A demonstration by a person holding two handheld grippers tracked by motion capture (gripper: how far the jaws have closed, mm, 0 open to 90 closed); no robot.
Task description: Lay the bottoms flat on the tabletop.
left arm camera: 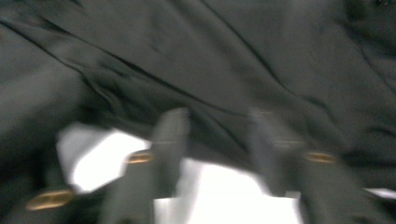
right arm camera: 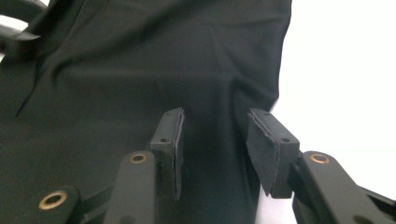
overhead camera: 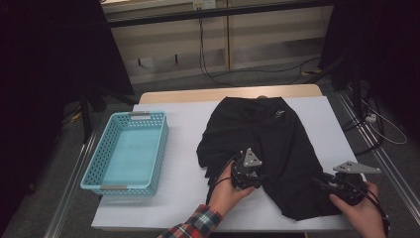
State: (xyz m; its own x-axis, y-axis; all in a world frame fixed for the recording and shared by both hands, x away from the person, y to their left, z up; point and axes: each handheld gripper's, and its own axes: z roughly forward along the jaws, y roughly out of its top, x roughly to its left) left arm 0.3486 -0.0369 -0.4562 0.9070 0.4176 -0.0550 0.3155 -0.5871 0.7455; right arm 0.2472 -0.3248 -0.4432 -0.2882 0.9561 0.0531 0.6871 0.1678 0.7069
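Nearby: blue basket (overhead camera: 94, 171) | nothing inside | black garment (overhead camera: 277, 134) beside it

From above the near edge we look forward and down over the whole table (overhead camera: 188, 106). Our two gripper cameras sit low and close, each peering along its own jaws at the black garment (overhead camera: 267, 144) (left arm camera: 210, 56) (right arm camera: 140, 60). All three views share that cloth and the white tabletop.

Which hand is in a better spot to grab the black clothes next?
Probably the right. The right gripper has its open jaws over the edge of the black garment, while the left gripper sits over its middle.
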